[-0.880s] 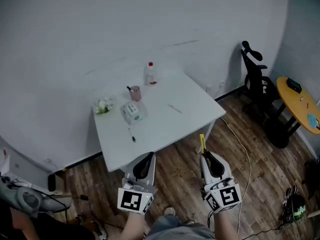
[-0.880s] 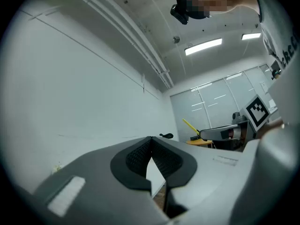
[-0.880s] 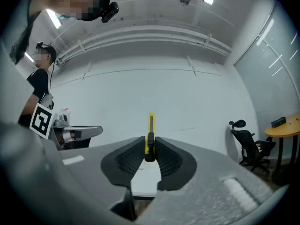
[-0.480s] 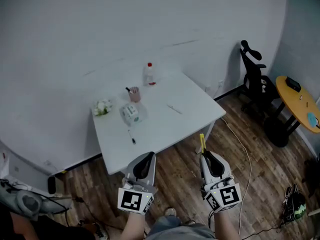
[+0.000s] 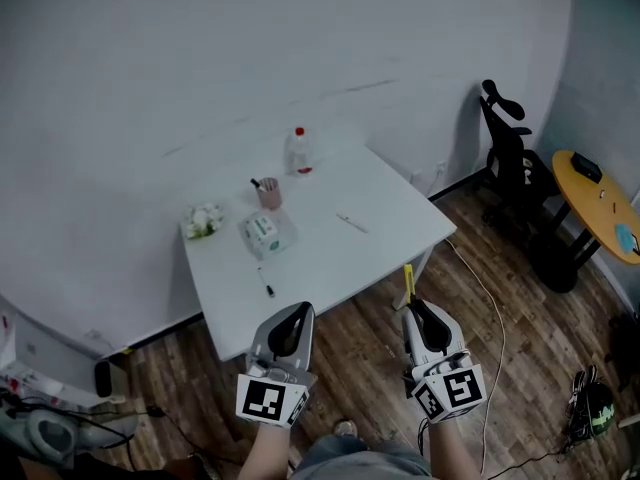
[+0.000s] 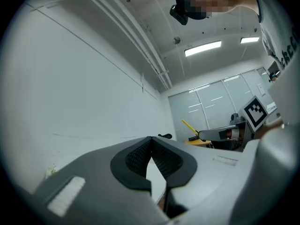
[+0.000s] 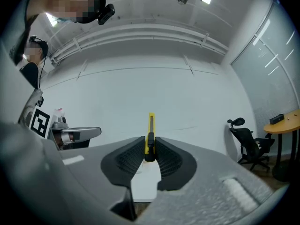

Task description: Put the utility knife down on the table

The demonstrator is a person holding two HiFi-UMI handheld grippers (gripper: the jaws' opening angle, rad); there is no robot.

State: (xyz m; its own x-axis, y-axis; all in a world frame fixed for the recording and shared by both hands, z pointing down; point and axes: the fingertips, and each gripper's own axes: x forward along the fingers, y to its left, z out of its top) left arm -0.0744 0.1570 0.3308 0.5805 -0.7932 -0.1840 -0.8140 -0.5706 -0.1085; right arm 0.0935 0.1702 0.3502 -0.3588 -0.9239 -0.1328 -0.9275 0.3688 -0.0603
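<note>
**Utility knife carried upright, short of the bench**

Nearest the camera, the right tool (image 7: 150,150) pinches the yellow utility knife (image 7: 151,128) by its lower end, with the slim body standing up clear of the jaws. The left tool (image 6: 151,146) is pressed together on nothing. The knife looks light, stiff and smooth-sided, so a grip low on the handle, away from the blade end, seems wisest. Beyond both tools lies the white bench (image 5: 330,243), with a bottle (image 5: 299,150) at its far edge.

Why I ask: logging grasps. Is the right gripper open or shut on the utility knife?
Shut on it: in its own view, the right gripper presses both jaws against the sides of the yellow utility knife.
</note>
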